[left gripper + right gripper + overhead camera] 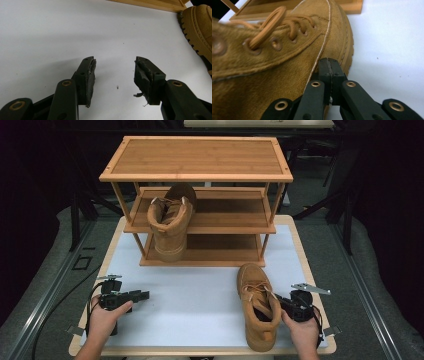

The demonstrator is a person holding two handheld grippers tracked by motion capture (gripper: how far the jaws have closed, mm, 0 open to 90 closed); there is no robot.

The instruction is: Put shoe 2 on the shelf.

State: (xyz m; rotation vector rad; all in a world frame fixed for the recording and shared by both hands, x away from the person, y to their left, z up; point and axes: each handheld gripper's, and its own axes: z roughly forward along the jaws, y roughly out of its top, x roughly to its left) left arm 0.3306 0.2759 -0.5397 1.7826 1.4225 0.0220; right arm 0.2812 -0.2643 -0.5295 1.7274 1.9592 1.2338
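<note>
A tan suede lace-up boot [256, 285] lies on the white table top [200, 292] at the front right, toe toward the rack; the same boot [274, 62] looms in the right gripper view. My right gripper [278, 300] is shut, and its tips [329, 61] touch the boot's side just above the sole. A second matching boot [170, 222] sits at the front left of the wooden rack [195, 157], heel toward me, covering the front edges of the lower two shelves. My left gripper [145, 295] is open [115, 67] over bare table at the front left.
The three-tier rack stands at the table's far side; its base [152, 3] and the boot's ridged sole [200, 27] edge the left gripper view. The table's wooden rim [200, 351] runs along the front. Dark floor and stands surround the table.
</note>
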